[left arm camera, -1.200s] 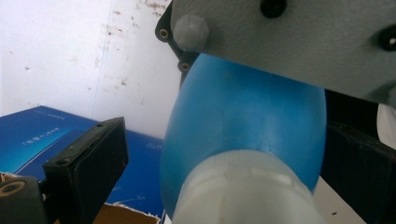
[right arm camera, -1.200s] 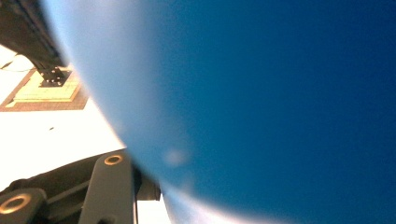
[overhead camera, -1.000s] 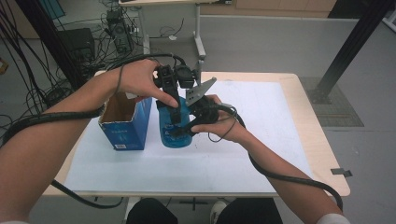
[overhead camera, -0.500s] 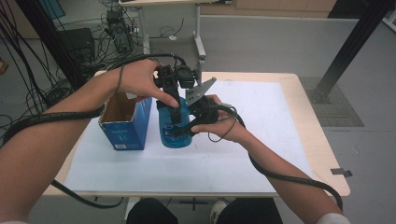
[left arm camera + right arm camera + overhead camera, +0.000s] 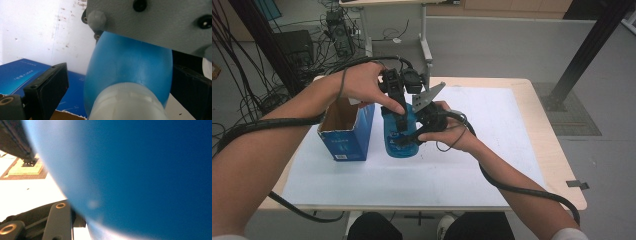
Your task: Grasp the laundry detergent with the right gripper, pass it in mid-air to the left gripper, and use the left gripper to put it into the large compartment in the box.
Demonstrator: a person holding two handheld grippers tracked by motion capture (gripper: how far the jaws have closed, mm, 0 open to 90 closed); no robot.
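High view, bottle: blue translucent bottle (image 5: 399, 140) stands upright on the white sheet of the worktop (image 5: 492, 165), just beside the blue carton.
High view, carton: open blue carton (image 5: 343, 137), to the bottle's left, well apart from the right tongs.
High view, left tongs: left tongs (image 5: 404, 117) come down from above over the bottle's top and upper front, held in the left hand (image 5: 362, 82).
High view, right tongs: right tongs (image 5: 409, 139) reach in from the bottle's right side at mid-body, held in the right hand (image 5: 452, 132); grey plate points up and away.
Left gripper view, bottle: blue shoulder (image 5: 130, 67) and whitish neck sit between the two black jaws; left jaw stands off the neck with a gap, right jaw lies close beside it; contact cannot be told.
Right gripper view, bottle: blue wall (image 5: 140, 177) lies hard against the lens, jaw at lower left touching it.
State, left tongs: open or gripping cannot be told.
State, right tongs: closed on the bottle's body.
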